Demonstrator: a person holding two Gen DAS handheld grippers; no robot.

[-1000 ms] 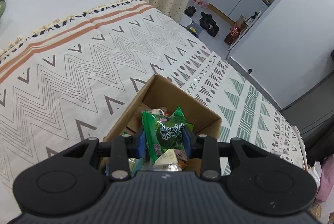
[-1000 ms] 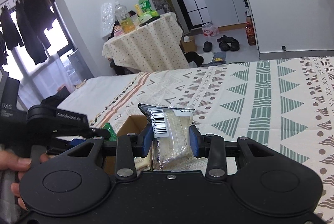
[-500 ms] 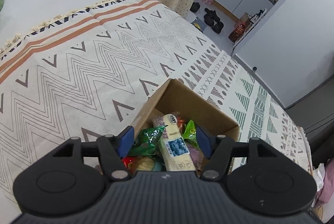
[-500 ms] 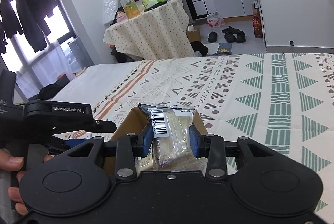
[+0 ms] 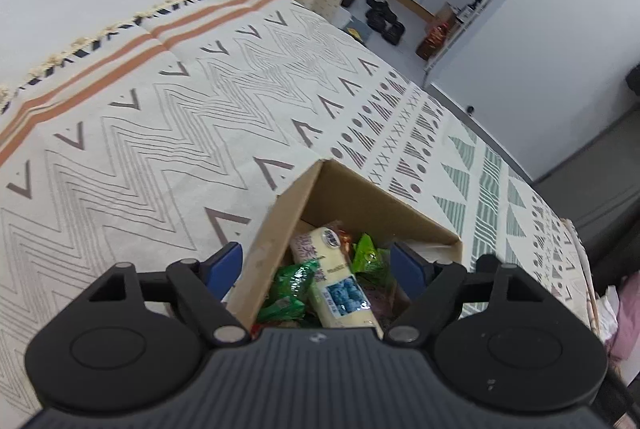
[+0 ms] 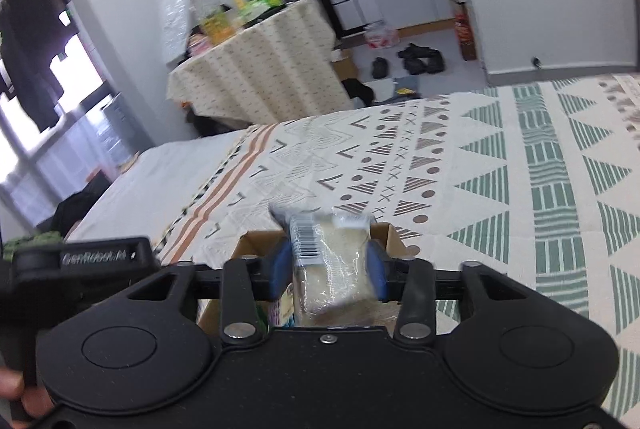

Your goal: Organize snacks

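Your right hand-held gripper (image 6: pixel 327 271), jaws just opening, loosens around the clear snack pack (image 6: pixel 330 261) — light, crinkly, slippery; pinch its sides. Left hand-held gripper (image 5: pixel 318 265) gapes empty, box (image 5: pixel 362 195) at twelve o'clock.

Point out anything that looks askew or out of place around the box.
The clear packet stands tilted between the right gripper's jaws, which have just been opening, so it looks about to drop into the box. Inside the box the snacks lie in a loose heap. Nothing is spilled on the blanket.

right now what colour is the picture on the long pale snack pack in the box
Blue, on the pale snack pack; clearest in the left wrist view.
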